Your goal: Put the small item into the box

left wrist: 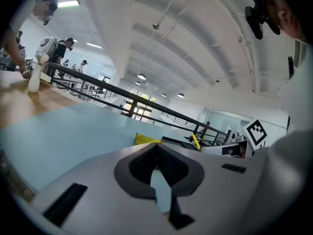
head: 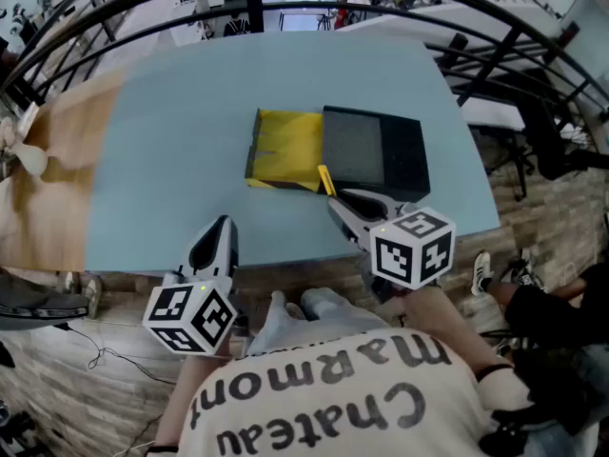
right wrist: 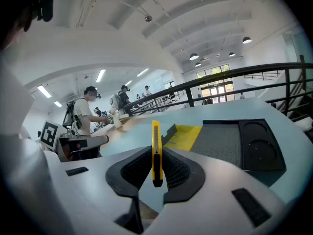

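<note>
An open box lies mid-table: a black foam-lined tray (head: 371, 150) with a yellow flap (head: 285, 149) folded out to its left. My right gripper (head: 341, 201) hovers just in front of the tray's near edge, shut on a slim yellow utility knife (head: 325, 180) that sticks up between the jaws. The right gripper view shows the knife (right wrist: 156, 141) upright in the right gripper (right wrist: 156, 155), with the tray (right wrist: 234, 141) and the flap (right wrist: 188, 133) beyond. My left gripper (head: 221, 225) is over the table's front edge, shut and empty; in its own view the left gripper (left wrist: 157, 151) has its pads together.
The light blue table (head: 171, 131) adjoins a wooden top (head: 48, 179) at the left, where a white bottle (head: 24, 157) stands. Black railings (head: 495, 55) run behind and to the right. People stand in the background (right wrist: 88, 111).
</note>
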`<act>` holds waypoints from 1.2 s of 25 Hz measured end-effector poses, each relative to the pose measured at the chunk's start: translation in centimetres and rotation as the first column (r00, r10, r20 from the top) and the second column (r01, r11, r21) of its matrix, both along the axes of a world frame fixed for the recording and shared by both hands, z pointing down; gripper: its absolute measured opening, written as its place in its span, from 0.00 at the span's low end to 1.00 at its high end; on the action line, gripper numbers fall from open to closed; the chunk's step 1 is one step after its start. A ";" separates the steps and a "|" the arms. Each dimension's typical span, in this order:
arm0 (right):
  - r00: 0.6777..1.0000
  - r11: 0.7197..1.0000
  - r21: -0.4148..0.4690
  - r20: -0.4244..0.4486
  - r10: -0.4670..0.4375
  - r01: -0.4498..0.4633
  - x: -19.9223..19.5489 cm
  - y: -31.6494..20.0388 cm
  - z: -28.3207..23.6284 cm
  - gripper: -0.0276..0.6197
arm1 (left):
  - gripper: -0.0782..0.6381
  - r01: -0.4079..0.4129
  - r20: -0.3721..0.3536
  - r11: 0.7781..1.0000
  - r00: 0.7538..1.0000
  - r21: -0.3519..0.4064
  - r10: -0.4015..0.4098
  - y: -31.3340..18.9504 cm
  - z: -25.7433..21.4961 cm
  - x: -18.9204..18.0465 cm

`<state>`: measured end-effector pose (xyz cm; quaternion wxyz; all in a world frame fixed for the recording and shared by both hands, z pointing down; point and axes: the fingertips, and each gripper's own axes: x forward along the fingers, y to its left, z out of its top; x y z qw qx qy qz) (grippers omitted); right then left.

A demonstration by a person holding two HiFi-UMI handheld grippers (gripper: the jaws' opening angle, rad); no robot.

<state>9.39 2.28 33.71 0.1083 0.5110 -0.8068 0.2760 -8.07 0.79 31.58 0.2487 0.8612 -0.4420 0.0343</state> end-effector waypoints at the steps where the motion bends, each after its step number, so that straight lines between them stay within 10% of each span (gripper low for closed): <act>1: 1.000 1.000 0.002 -0.002 -0.002 0.002 -0.1 -0.1 0.0 0.17 | 0.11 -0.001 -0.001 1.000 1.000 0.003 0.001 0.0 -0.1 0.0; 30: 0.999 0.999 -0.054 0.034 -0.002 0.004 -2.2 -2.1 1.5 0.17 | 0.11 0.011 -0.052 0.999 0.999 -0.036 -0.013 -1.2 1.9 -1.9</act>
